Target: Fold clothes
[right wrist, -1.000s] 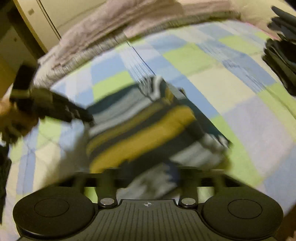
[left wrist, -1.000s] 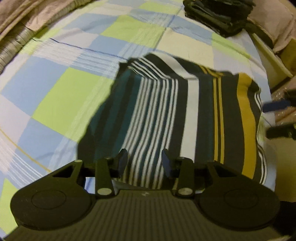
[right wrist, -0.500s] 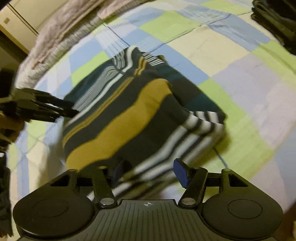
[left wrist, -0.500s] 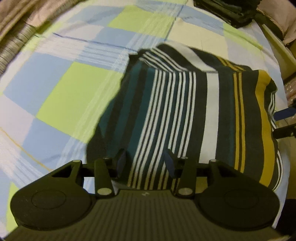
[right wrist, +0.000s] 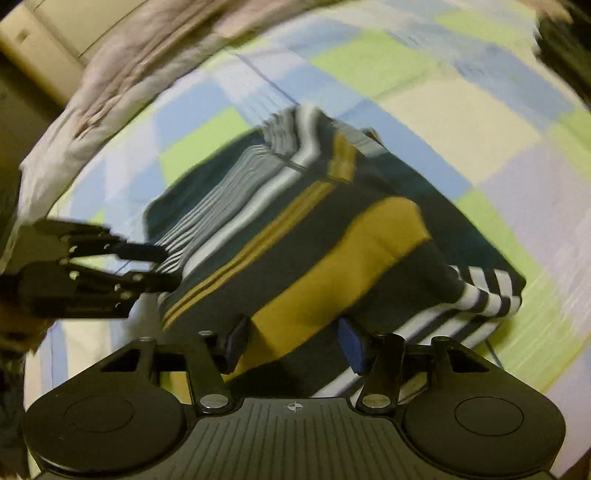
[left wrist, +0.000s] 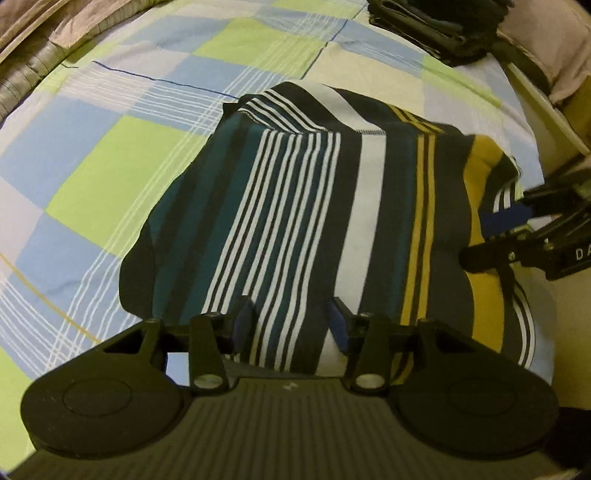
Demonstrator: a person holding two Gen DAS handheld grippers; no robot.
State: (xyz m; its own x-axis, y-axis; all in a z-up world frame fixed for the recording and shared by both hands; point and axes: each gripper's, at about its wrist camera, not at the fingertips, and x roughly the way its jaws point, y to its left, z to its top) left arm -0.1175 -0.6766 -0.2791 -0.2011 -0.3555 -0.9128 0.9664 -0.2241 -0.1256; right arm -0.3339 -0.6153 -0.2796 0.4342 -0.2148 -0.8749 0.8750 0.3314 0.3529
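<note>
A folded striped garment [left wrist: 317,221] in dark teal, white and mustard lies on the checked bedspread [left wrist: 103,162]. My left gripper [left wrist: 291,325] is open, its fingers straddling the garment's near edge. My right gripper [right wrist: 291,341] is open too, its fingers either side of the mustard-striped edge [right wrist: 332,266]. The right gripper also shows in the left wrist view [left wrist: 517,236] at the garment's right side, and the left gripper in the right wrist view [right wrist: 147,266] at its left side.
A stack of dark folded clothes [left wrist: 432,18] lies at the far end of the bed. A beige quilt [right wrist: 122,81] is bunched along the far left. A pale bed frame edge [left wrist: 546,107] runs on the right.
Both grippers have moved closer to the garment. The right gripper, which looked shut on the lifted edge a second ago, stands open with the garment lying flat.
</note>
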